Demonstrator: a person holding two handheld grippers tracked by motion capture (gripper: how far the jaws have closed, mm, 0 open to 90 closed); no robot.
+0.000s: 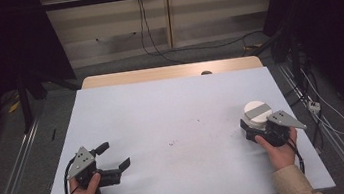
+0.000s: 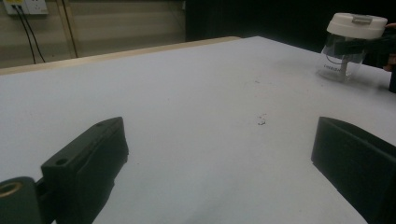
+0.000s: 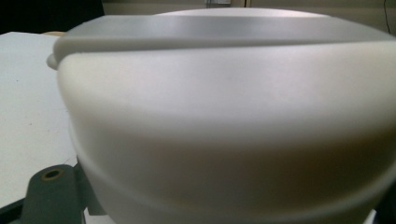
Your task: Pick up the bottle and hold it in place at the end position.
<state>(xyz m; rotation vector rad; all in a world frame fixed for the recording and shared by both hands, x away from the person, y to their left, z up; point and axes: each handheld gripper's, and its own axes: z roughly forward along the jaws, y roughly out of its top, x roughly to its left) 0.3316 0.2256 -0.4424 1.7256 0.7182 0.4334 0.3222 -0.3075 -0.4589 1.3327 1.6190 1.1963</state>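
Clear jar (image 2: 344, 58) with white lid (image 1: 255, 111), upright near desk (image 1: 172, 112) right edge, right gripper (image 1: 259, 127) jaws grasping it, transparent body visible from left gripper view, left gripper (image 1: 115, 157) jaws released.

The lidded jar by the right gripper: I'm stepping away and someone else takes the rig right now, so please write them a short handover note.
Right gripper: at the right side of the table, jaws around the clear jar just under its white lid; they look closed on it.
Left gripper: jaws open with nothing between them, resting low at the near left of the table.
Jar: upright on the table, lid on, with a grey strip across the top.
Done: the right gripper has reached the jar and taken hold.
Left: the jar has not been lifted or opened; probably the left gripper joins for the lid.
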